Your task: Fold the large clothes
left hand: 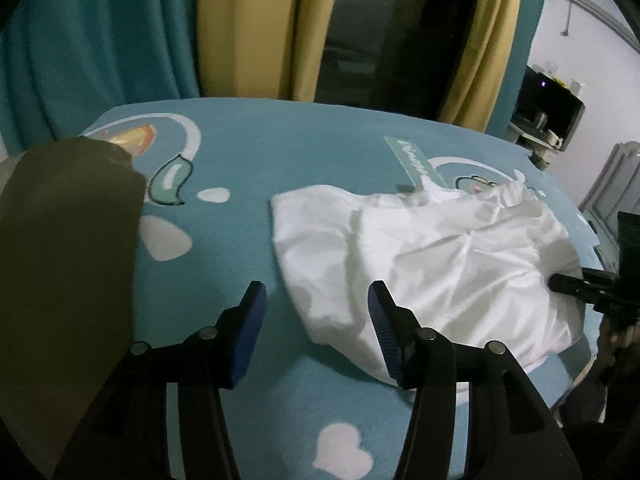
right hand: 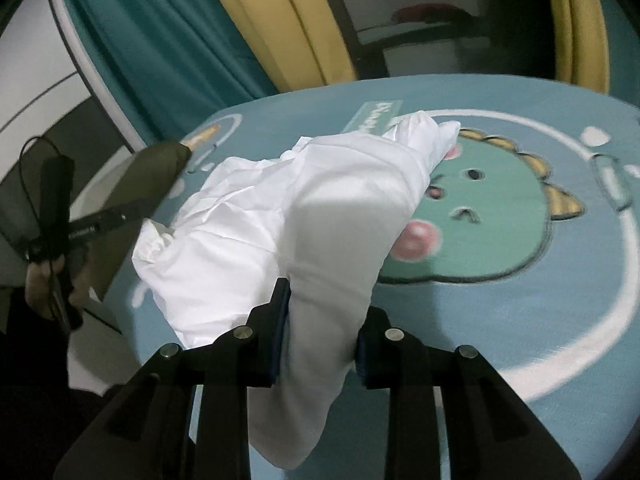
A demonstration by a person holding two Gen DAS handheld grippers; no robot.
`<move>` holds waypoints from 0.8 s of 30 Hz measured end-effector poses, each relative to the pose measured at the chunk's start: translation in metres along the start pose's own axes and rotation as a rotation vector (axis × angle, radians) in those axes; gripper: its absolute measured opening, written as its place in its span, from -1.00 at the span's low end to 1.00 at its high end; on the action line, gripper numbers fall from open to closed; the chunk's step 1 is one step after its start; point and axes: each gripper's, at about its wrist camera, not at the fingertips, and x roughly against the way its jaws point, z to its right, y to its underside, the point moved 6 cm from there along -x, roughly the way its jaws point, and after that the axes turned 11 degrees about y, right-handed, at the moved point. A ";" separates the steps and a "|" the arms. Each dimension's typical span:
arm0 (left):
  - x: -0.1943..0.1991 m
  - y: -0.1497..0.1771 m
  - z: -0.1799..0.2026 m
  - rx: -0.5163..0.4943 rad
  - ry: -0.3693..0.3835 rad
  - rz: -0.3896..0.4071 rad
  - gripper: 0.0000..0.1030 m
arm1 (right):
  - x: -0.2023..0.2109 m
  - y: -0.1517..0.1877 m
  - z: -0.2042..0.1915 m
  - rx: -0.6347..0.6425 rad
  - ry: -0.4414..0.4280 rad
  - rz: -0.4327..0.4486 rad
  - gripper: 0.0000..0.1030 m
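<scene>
A crumpled white garment [left hand: 432, 264] lies on the blue cartoon bedsheet [left hand: 280, 152]. My left gripper [left hand: 316, 312] is open and empty, just above the sheet at the garment's near left edge. My right gripper [right hand: 322, 316] is shut on a fold of the white garment [right hand: 328, 208], which bulges up between the blue pads and hangs down below them. The right gripper also shows at the garment's right edge in the left wrist view [left hand: 576, 284]. The left gripper shows at the far left of the right wrist view [right hand: 92, 224], held in a hand.
An olive-green garment [left hand: 60, 280] lies on the sheet at the left, also seen in the right wrist view [right hand: 156, 176]. Teal and yellow curtains [left hand: 248, 28] hang behind the bed. A shelf with small items [left hand: 548, 120] stands at the back right.
</scene>
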 end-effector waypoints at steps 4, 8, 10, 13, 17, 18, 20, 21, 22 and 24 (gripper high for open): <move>-0.018 0.002 0.004 0.000 0.026 -0.032 0.19 | 0.009 0.005 0.019 -0.006 0.041 -0.021 -0.38; -0.043 0.009 0.003 0.017 0.024 -0.093 0.19 | 0.009 0.009 0.031 -0.095 -0.001 -0.026 -0.18; -0.047 0.009 0.005 0.013 0.035 -0.098 0.19 | 0.012 0.007 0.038 -0.138 -0.010 -0.019 -0.03; -0.047 0.002 0.008 0.005 0.038 -0.078 0.19 | 0.021 -0.009 0.048 -0.187 0.021 0.056 0.13; -0.052 -0.010 0.014 -0.033 0.048 -0.074 0.19 | 0.027 -0.033 0.065 -0.270 0.027 0.163 0.29; -0.057 -0.011 0.016 -0.052 0.041 -0.087 0.19 | 0.023 -0.036 0.068 -0.278 0.050 0.160 0.29; -0.063 -0.009 0.018 -0.067 0.017 -0.116 0.19 | 0.004 -0.037 0.075 -0.267 0.148 0.106 0.29; -0.067 -0.007 0.015 -0.069 0.002 -0.132 0.19 | -0.007 -0.034 0.073 -0.235 0.184 0.073 0.29; -0.069 -0.005 0.011 -0.063 -0.010 -0.143 0.19 | -0.015 -0.031 0.071 -0.208 0.197 0.051 0.29; -0.069 -0.001 0.003 -0.038 -0.016 -0.147 0.19 | -0.033 -0.021 0.064 -0.146 0.219 -0.007 0.30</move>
